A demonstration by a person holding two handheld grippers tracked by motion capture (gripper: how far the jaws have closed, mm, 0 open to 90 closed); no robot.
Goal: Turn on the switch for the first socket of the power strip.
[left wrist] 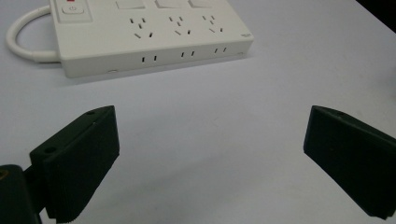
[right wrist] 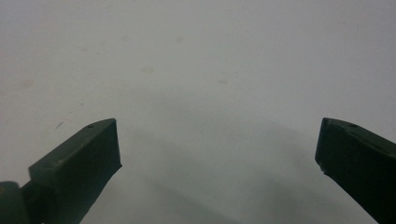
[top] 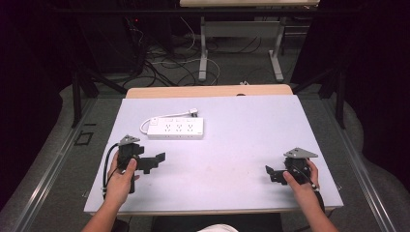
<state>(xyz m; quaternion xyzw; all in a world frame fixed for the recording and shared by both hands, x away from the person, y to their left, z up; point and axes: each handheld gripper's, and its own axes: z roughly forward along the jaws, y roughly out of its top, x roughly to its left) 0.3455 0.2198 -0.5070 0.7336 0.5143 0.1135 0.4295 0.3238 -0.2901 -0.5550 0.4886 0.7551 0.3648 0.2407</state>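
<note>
White power strip [top: 175,128] lies toward the table's [top: 241,145] far left; I see my left gripper [left wrist: 210,154] and right gripper [right wrist: 217,158] spread wide, both empty.

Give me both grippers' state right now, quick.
Left gripper: open, jaws wide apart, holding nothing, pointed toward the white power strip.
Right gripper: open, jaws wide apart, holding nothing, over bare table.

White power strip [left wrist: 149,35] on pale table [left wrist: 210,121], left gripper [left wrist: 210,154] jaws wide apart, nothing between
</note>
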